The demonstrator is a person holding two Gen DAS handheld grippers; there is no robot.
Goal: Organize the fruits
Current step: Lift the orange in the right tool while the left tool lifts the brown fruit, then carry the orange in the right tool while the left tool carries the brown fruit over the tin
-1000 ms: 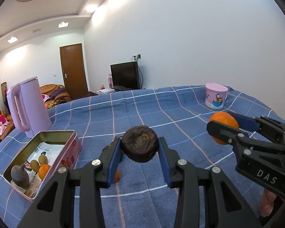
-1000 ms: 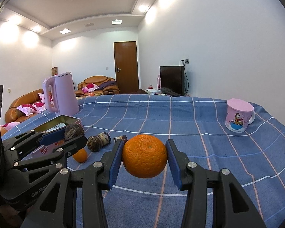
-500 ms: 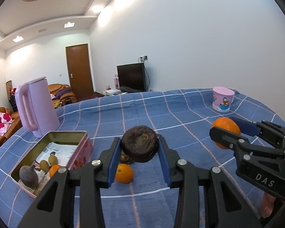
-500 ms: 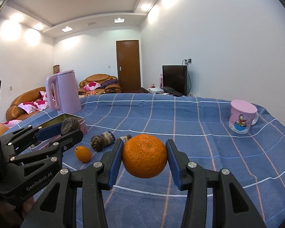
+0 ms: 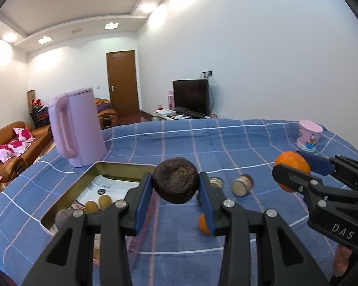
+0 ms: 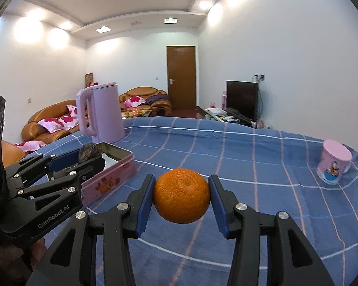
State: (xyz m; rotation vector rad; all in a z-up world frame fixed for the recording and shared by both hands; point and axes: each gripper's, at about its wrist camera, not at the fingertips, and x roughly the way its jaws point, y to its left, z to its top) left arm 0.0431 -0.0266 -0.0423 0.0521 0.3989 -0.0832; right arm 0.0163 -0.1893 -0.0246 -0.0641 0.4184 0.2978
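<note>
A: what else is on that blue checked cloth (image 5: pixel 226 143)?
B: pink kettle (image 5: pixel 76 128) upright at the back left, cartoon mug (image 6: pixel 334 164) far right. Behind: brown sofa (image 6: pixel 47 121), wooden door (image 6: pixel 181 77), dark TV (image 5: pixel 190 100).

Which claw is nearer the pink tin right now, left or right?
Left. The left claw, shut on the dark brown fruit, hangs by the pink tin, near its right wall. The right claw, holding the orange, is off to the tin's right.
</note>
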